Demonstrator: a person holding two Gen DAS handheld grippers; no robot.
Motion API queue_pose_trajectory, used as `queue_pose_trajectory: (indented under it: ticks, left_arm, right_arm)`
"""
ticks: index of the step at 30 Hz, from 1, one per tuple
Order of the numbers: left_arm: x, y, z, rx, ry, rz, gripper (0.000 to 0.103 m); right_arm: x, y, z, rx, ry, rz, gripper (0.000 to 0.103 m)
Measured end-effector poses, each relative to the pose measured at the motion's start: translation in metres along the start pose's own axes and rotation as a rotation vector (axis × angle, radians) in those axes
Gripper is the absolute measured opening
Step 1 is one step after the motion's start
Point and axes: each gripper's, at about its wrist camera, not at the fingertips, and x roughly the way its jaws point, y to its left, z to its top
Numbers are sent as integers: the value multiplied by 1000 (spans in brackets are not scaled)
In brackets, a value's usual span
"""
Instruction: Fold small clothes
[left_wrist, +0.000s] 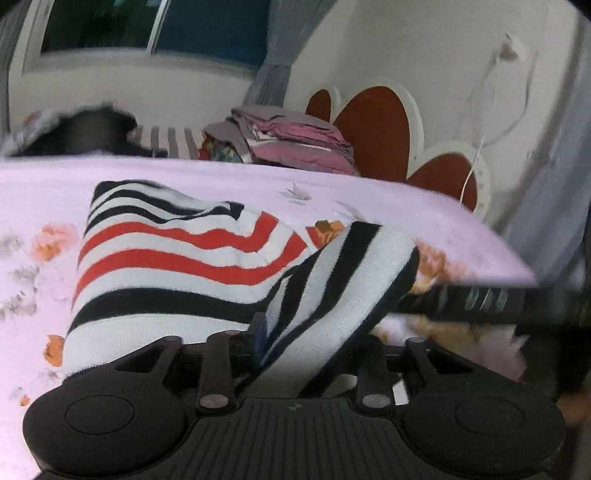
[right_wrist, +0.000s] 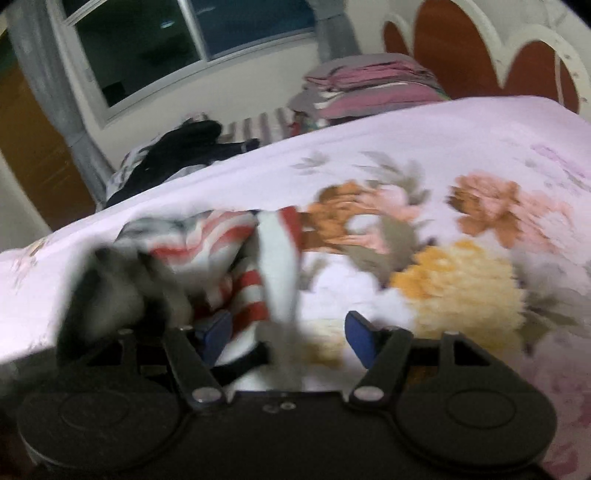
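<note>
My left tool pinches the striped garment mid-fold; right tool gapes empty — next, flatten it on the bed.

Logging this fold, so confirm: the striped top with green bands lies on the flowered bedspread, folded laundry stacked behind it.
Not green: the left wrist view shows the striped top with red and black bands. It lies on the flowered bedspread, folded laundry stacked behind it.

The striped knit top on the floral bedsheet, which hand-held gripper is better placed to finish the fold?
Left hand-held gripper: the red, black and white striped knit top sits between its fingers, apparently gripped. Right hand-held gripper is open.
</note>
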Motion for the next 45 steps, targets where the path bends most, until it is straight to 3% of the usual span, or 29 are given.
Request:
queue_pose_trajectory:
  ticks: [2, 5, 11, 14, 19, 22, 25, 27, 30, 34, 37, 39, 40, 43, 45]
  left_arm:
    - [-8, -6, -5, -4, 4, -15, 59]
    - [-30, -16, -9, 23, 18, -45, 69]
    - [-83, -8, -28, -64, 50, -129, 69]
    - [-115, 11, -32, -107, 6, -83, 69]
    - [-131, 56, -25, -190, -51, 47, 70]
    - [-124, 83, -19, -265, -69, 105, 70]
    - [-108, 100, -15, -321, -71, 134, 70]
    - [-96, 104, -12, -334, -62, 142, 70]
    - [-76, 106, -8, -345, -58, 148, 70]
    - [-61, 101, -5, -361, -54, 118, 70]
    - [-51, 92, -6, -339, -39, 84, 70]
    - [-40, 88, -11, -337, -11, 75, 70]
    - [-34, 87, -14, -337, 13, 79, 70]
    - [-20, 87, -24, -337, 62, 91, 70]
    - [-18, 89, -28, -338, 63, 97, 70]
  right_arm:
    - [-5, -8, 5, 16, -16, 7, 67]
    - [-7, -11, 14, 39, -25, 48, 68]
    - [9, 9, 28, 27, 37, 162, 69]
    - [26, 24, 25, 22, 118, 239, 69]
    - [59, 37, 18, 27, 195, 244, 67]
    - [69, 38, 15, 47, 205, 259, 64]
    - [77, 41, 12, 83, 227, 271, 46]
    - [79, 39, 10, 107, 227, 293, 28]
    - [67, 43, 11, 89, 180, 284, 23]
    - [36, 43, 17, 57, 67, 265, 21]
    - [25, 35, 14, 33, 30, 215, 21]
    - [33, 24, 5, 41, 51, 173, 22]
    - [43, 19, 0, 50, 90, 170, 22]
    - [47, 10, -5, 106, 97, 186, 24]
    - [34, 12, -1, 111, 94, 185, 33]
